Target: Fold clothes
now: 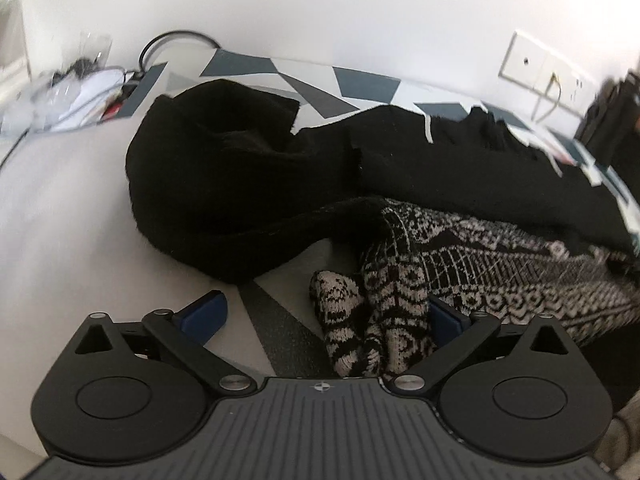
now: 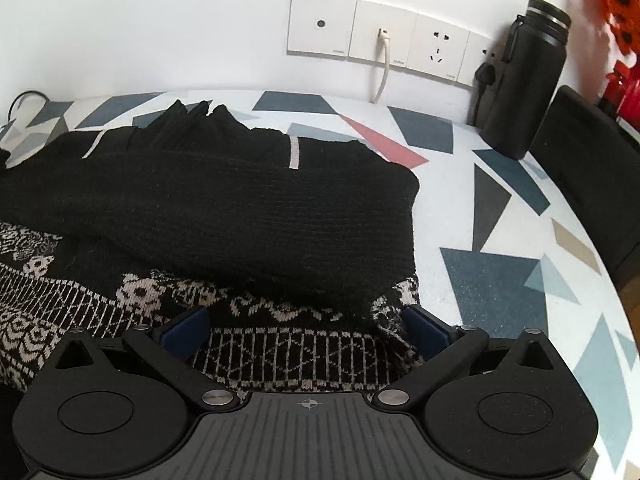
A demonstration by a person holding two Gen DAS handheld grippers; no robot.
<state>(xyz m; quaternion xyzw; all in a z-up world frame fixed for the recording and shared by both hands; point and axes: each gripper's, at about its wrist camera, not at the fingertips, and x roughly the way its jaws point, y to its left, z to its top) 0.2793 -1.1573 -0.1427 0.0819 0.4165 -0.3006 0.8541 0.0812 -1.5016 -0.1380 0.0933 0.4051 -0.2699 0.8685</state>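
A black knit sweater (image 1: 248, 168) lies crumpled on the table (image 1: 60, 208), and its black-and-white patterned part (image 1: 500, 264) spreads toward me. My left gripper (image 1: 326, 316) is open just above the table. A rolled patterned fold (image 1: 360, 320) lies between its blue pads (image 1: 208, 312), close against the right one. In the right wrist view the black part (image 2: 240, 208) is folded over the patterned band (image 2: 296, 356). My right gripper (image 2: 306, 332) is open, its fingers straddling that band at the garment's right edge.
The table has a cloth of grey, blue and red triangles (image 2: 492, 288). A black bottle (image 2: 524, 80) stands at the back right beside wall sockets (image 2: 380, 32) with a white cable. A dark chair back (image 2: 592, 168) is at the right. Clutter (image 1: 80, 88) sits far left.
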